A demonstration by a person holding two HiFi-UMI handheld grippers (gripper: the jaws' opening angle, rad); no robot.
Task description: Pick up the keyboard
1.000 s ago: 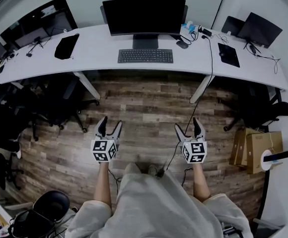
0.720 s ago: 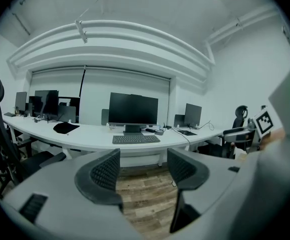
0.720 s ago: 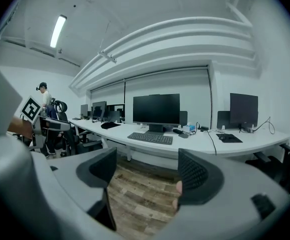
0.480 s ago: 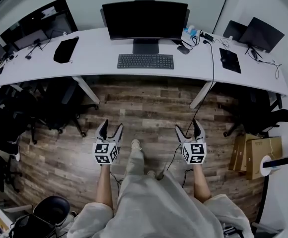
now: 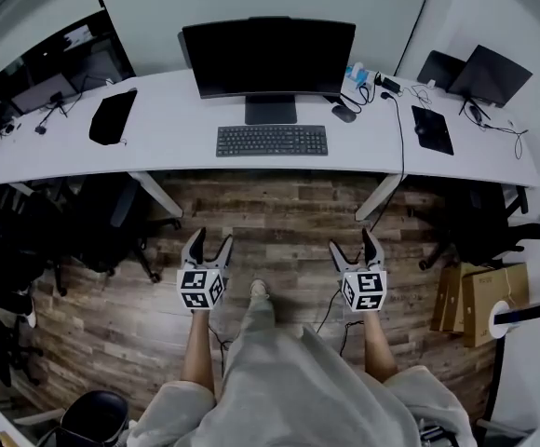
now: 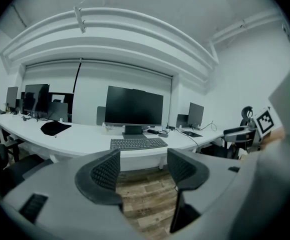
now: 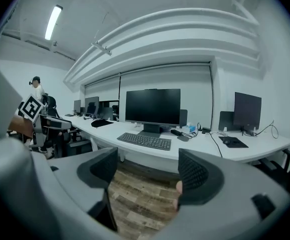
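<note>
The keyboard (image 5: 272,141) lies flat on the white desk (image 5: 172,124), just in front of the foot of the dark monitor (image 5: 268,57), with its long side along the front edge of the desk. Both tools are well apart from it, above the wooden floor (image 5: 279,217). The left tool (image 5: 209,240) and the right tool (image 5: 354,242) each have the jaws standing apart, and nothing is between them. The keyboard looks like a long, thin and stiff plastic board, so I judge it to be light and not likely to bend when it is lifted. It is not very fragile, but the keys can be pressed or scratched, and the smooth low edges may slip from the pads. Because it lies flat, there is little height to pinch. The safest hold seems to be at the two short ends, one tool on each, so it stays level. Whether a cable runs from it I cannot tell
</note>
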